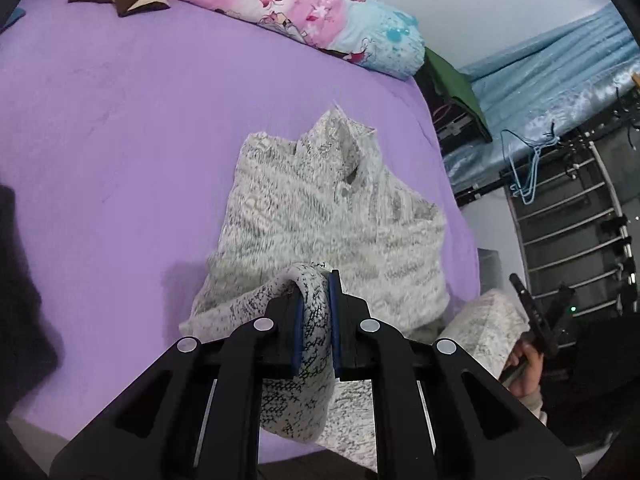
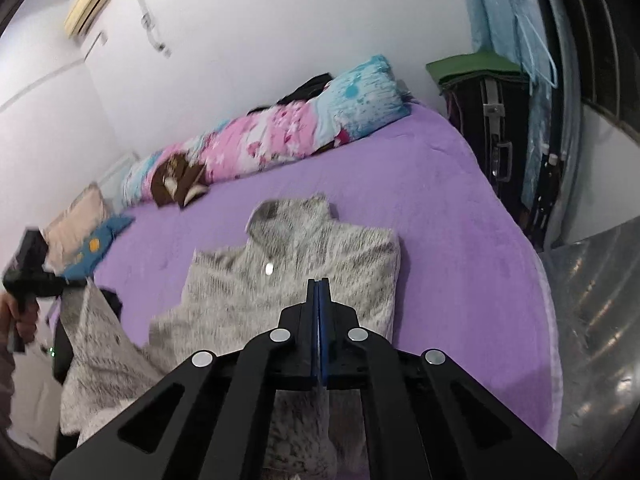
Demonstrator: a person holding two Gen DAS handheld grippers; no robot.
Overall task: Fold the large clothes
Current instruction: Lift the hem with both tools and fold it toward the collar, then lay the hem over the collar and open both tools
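Observation:
A fuzzy grey-white garment [image 1: 332, 216] lies collar-up on the purple bed [image 1: 120, 120]. My left gripper [image 1: 314, 280] is shut on a rolled fold of its near edge, with cloth bulging between the blue pads. In the right wrist view the same garment [image 2: 288, 264] spreads out ahead, a button showing below the collar. My right gripper [image 2: 319, 282] is shut, a thin sliver of cloth between its pads and more hanging under it. At that view's left, a hand holds the left gripper [image 2: 78, 283] with cloth draping from it. The right gripper [image 1: 520, 288] shows at the left wrist view's right, beside raised cloth.
A rolled pink and blue quilt [image 2: 280, 136] and a brown cushion [image 2: 176, 184] lie along the wall. Dark clothing [image 1: 20, 280] sits on the bed's left. A black suitcase [image 2: 492, 128], blue hangers [image 1: 528, 172] and a metal ladder [image 1: 576, 232] stand past the bed's right edge.

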